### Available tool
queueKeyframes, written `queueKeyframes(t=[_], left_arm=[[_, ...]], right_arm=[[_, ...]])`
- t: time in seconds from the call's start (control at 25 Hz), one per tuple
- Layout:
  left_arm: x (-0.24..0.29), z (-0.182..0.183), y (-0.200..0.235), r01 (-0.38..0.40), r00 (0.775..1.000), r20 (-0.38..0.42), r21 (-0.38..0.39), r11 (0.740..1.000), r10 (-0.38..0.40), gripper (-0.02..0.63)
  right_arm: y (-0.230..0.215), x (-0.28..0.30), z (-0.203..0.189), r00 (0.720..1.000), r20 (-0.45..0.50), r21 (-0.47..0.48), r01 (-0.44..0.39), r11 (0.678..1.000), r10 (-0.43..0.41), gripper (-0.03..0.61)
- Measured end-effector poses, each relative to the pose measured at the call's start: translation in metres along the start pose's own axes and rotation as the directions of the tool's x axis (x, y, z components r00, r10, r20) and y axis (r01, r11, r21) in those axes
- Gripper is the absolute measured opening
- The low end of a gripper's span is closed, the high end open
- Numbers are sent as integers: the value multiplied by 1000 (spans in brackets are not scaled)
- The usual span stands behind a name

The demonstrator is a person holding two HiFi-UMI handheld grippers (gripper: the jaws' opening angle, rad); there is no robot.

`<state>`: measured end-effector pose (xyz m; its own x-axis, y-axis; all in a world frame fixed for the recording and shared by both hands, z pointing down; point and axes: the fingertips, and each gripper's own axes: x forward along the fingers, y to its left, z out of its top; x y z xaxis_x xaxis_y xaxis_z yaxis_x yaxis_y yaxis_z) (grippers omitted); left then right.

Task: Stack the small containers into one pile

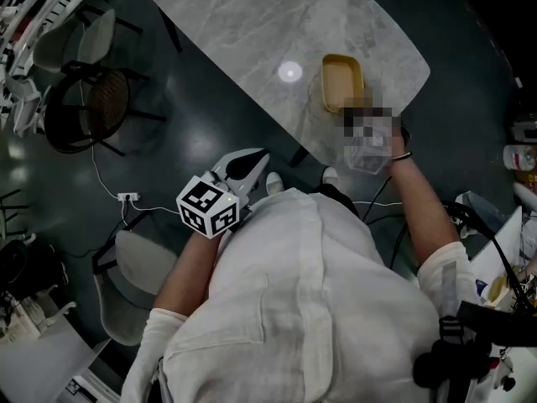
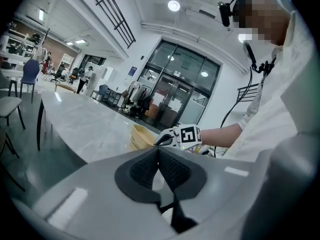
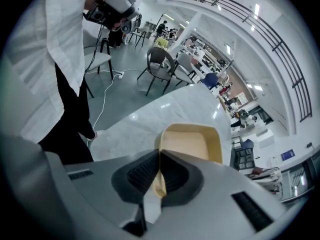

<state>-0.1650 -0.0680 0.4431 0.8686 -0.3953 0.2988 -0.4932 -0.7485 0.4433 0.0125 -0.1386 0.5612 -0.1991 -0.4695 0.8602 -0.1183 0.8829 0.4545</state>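
On the table [image 1: 252, 32] our right gripper [image 3: 159, 156] clamps the tub [image 3: 187, 144] by its wall, left gripper [image 2: 159, 151] closed, empty; likely settling the pile, next needs a clean release.

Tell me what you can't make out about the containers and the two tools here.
Right tool: a mosaic patch covers it in the head view.
Yellow container: one or several nested, cannot tell; small in the head view, only its inside shows in the right gripper view.
Its base: hidden behind the left tool in the left gripper view.
Table's far end: cut off by the head view's top edge.
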Motion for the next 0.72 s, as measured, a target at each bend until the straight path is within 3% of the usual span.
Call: queueKeyframes(t=[0.32, 0.72], left_arm=[[20, 6, -4, -12, 1000, -2, -7, 1000, 12, 6], [51, 13, -15, -52, 999, 10, -36, 998, 52, 6]], right_arm=[[-2, 7, -42, 999, -31, 1, -40, 999, 40, 12], [2, 20, -67, 993, -19, -56, -115, 992, 114, 12]])
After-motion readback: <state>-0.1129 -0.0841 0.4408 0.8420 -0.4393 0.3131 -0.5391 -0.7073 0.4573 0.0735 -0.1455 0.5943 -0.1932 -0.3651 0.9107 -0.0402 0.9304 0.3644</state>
